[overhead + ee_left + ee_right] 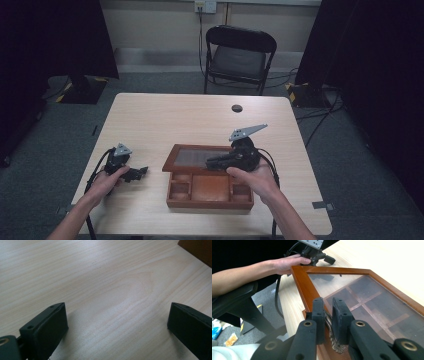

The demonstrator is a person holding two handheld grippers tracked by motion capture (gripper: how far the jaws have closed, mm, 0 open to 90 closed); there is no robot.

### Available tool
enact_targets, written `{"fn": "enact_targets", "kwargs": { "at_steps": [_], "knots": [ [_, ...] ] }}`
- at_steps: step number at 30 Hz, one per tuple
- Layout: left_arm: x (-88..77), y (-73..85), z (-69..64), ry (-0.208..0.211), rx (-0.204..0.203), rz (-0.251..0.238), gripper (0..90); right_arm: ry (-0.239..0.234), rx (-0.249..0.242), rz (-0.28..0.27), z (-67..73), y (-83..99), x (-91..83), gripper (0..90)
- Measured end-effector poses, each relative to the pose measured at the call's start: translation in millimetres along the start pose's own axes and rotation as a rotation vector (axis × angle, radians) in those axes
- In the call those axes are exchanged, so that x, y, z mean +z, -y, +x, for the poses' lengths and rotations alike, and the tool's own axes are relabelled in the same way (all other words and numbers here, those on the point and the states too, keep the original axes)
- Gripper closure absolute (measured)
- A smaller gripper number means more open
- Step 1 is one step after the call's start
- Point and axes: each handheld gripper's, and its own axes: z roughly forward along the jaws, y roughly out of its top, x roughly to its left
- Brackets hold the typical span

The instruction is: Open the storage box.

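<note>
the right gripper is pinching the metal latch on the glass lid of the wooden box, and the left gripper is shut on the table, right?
Not quite. The left gripper is open: the left gripper view shows its jaws wide apart over the bare table. The rest holds: the right gripper pinches the metal latch on the glass lid of the wooden box.

Left tongs (pixel 117 327): both black jaws wide apart, nothing between them, low over pale wood-grain table (pixel 100 277). Brown wooden box corner (pixel 197 250) at the upper right edge.
</note>
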Motion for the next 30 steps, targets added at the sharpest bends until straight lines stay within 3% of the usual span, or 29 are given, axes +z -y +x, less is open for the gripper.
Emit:
{"fn": "enact_targets", "kwargs": {
  "at_steps": [30],
  "knots": [
    [-0.2, -0.2, 0.7, 0.000, 0.009, 0.006, 2.0, -0.001, 0.000, -0.023, -6.2, -13.3, -5.5, 81.3]
  ]
}}
